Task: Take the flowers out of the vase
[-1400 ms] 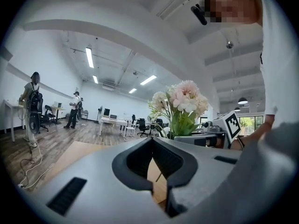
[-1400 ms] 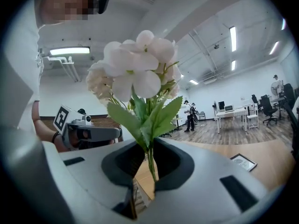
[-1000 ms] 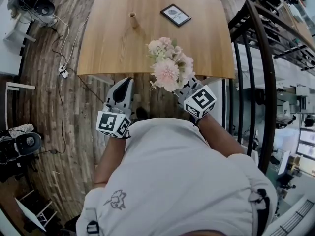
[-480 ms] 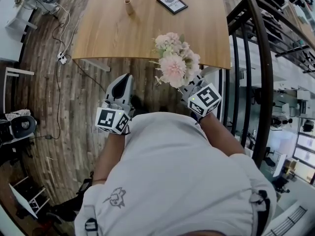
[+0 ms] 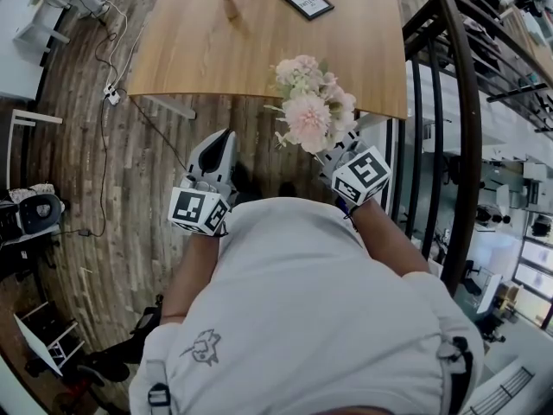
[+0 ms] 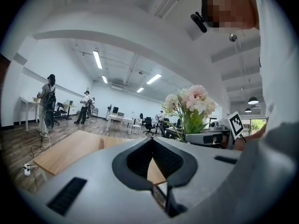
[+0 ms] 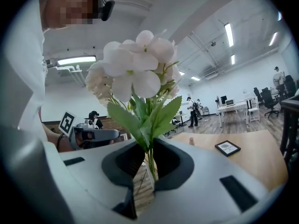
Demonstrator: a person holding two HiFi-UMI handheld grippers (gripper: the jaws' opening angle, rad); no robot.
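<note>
Two grippers are level in front of the person. The right gripper [image 5: 328, 156] is clenched on the green stems [image 7: 150, 164] of the flowers [image 5: 309, 102]. The bunch stands upright, and in the head view its blooms overlap the near edge of the table [image 5: 259, 59]. The flowers are well apart from the vase [image 5: 230, 5], which stands upright near the far edge, left of a frame [image 5: 307, 0]. The left gripper [image 5: 223, 141] is over the floor [image 5: 130, 188], its jaw tips together and nothing between them.
</note>
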